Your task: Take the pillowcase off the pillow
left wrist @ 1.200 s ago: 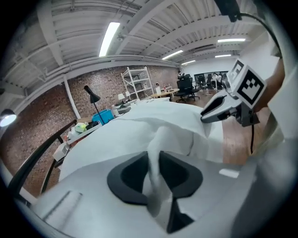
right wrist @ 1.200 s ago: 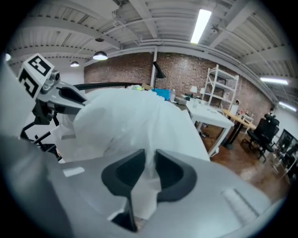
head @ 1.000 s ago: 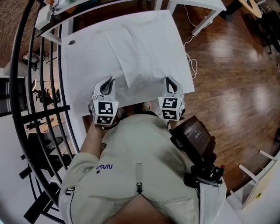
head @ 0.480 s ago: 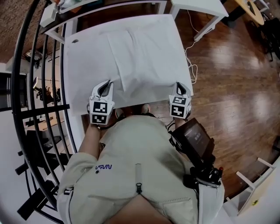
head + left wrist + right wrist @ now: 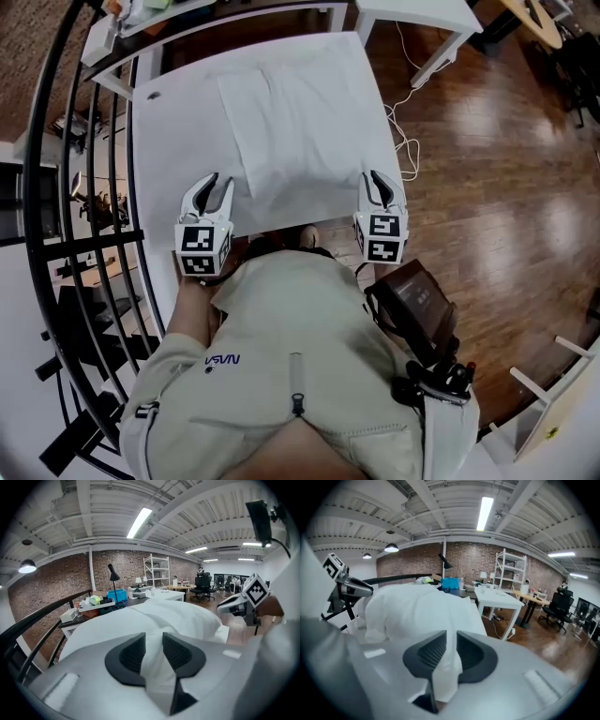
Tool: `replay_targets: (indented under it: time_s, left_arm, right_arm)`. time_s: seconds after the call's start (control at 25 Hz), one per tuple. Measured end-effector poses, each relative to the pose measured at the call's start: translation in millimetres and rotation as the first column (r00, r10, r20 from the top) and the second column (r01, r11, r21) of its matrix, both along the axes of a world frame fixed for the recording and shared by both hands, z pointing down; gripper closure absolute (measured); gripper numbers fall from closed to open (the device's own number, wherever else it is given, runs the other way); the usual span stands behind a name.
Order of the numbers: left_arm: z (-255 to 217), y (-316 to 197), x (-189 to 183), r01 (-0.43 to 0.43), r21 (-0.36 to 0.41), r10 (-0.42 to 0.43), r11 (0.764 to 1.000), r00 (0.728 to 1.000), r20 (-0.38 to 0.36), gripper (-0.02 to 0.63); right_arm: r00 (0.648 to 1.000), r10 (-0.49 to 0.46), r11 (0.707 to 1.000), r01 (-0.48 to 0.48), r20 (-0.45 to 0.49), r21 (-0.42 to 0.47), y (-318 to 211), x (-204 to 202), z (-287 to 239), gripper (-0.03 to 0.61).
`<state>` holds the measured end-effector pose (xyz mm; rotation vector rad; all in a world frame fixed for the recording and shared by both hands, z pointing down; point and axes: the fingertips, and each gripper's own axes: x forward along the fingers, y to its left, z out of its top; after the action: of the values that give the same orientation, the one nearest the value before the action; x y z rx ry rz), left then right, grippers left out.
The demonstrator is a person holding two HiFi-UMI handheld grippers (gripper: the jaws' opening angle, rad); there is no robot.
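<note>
So, the pillow (image 5: 300, 112) is laid flat mid-table (image 5: 164, 150), at 12 o'clock from the person. The pillowcase (image 5: 446, 667) looks like it hasn't been taken off yet. No bare pillow can be made out, though that's hard to judge with white on white.

The left gripper (image 5: 216, 183) is parked at roughly 7 o'clock of the pillow, just off its near left corner. The right gripper (image 5: 378, 183) is at 5 o'clock, right at the near right corner. Both are pointed away from the person and tipped down at the near hem. That spread is probably chosen so the case's near edge gets held at two ends and pulled flat, not bunched in the middle.

The jaws on both have just been opening. A fold of white cloth is seen standing between each pair, but it isn't being pinched. The pads are backed off it, so both are counted as released, with the cloth lying loose in the gap. The gap is wider on the left one.

Best guess: a re-grab is being set up, since nothing's been slid off so far. One thing to be watched is that the pillow could get grabbed along with the case if too deep a bite is taken.
</note>
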<state>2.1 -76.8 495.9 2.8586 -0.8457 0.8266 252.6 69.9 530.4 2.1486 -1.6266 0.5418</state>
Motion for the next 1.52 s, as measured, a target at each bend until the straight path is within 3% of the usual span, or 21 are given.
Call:
replay_targets:
  time_s: [0.16,0.48,0.76,0.96,1.12,1.2,1.32,1.52]
  left_arm:
    - [-25,-21,5,0.010,0.045,-0.008,0.999,0.999,-0.051,0.492]
    - [-33,-86,30,-0.033,0.062,0.033,0.998,0.999,-0.001,0.461]
    - [-27,-126,54,-0.100,0.080,0.098,0.992,0.995,0.034,0.439]
    - [-10,-148,63,-0.073,0.043,0.071,0.996,0.996,0.061,0.409]
    - [11,-164,74,-0.035,-0.054,0.040,0.998,0.996,0.082,0.385]
    - [28,-159,73,-0.040,-0.104,0.055,0.994,0.989,0.138,0.424]
    - [38,-149,74,-0.065,-0.110,0.086,0.992,0.975,0.204,0.593]
    - [35,-140,67,-0.050,-0.097,0.066,0.994,0.983,0.169,0.600]
  right_arm:
    - [1.000,-0.011,0.998,0.010,0.010,0.059,-18,-4,-18,0.514]
    - [0.998,-0.063,0.994,0.064,-0.014,0.088,-79,-25,-53,0.514]
    - [0.993,-0.097,0.992,0.101,-0.061,0.077,-146,-14,-82,0.514]
    - [0.984,-0.169,0.984,0.172,-0.058,0.040,-179,-11,-73,0.514]
    - [0.964,-0.262,0.965,0.262,-0.048,-0.006,-208,-8,-65,0.503]
    - [0.956,-0.291,0.957,0.290,-0.040,-0.026,-220,-4,-59,0.502]
    - [0.951,-0.308,0.950,0.305,-0.036,-0.074,-244,9,-46,0.482]
    - [0.945,-0.326,0.918,0.324,0.030,-0.231,-266,15,6,0.434]
